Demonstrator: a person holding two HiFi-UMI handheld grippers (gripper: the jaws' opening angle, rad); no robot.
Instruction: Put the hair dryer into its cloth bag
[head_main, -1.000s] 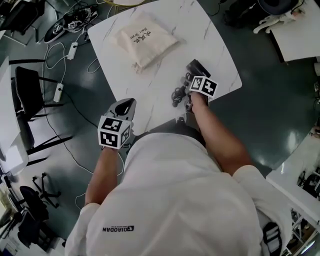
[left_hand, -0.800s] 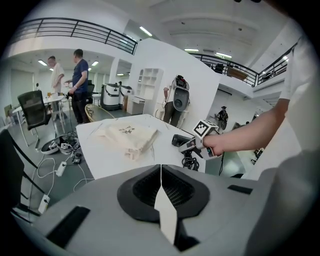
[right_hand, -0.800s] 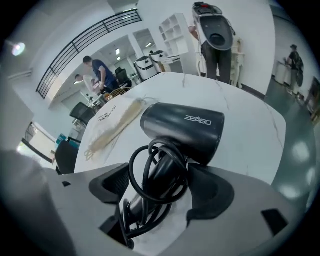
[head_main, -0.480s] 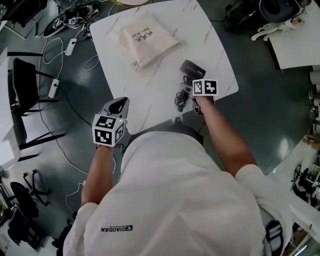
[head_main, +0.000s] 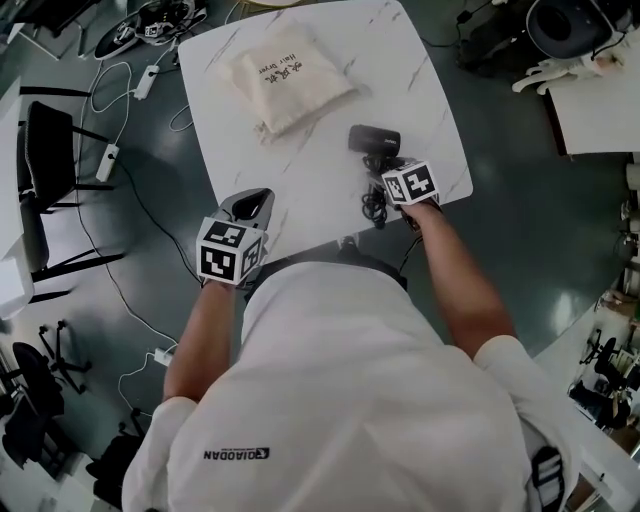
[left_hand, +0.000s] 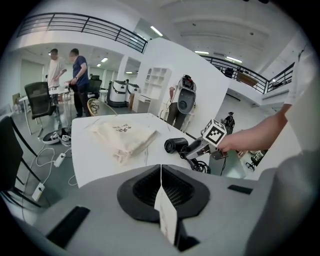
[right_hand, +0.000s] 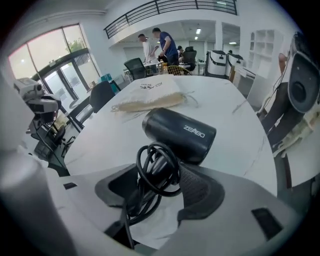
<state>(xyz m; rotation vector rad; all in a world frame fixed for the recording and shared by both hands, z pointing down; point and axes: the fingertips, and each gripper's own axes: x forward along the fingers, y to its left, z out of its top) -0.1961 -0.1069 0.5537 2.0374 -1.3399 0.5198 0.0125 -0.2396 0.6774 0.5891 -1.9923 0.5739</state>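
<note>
a: right gripper (right_hand: 159, 187)?
b: clamped on the hair dryer (right_hand: 182, 132) handle, coiled cord (right_hand: 155, 170) caught between the jaws too. dryer at right side of white table (head_main: 320, 190); resting or lifted, can't tell.
a: left gripper (left_hand: 161, 180)?
b: jaws pressed together, hovering at near edge of the table.
a: cloth bag (head_main: 290, 78)?
b: lying flat at far side of the table, well apart from dryer and both grippers.
</note>
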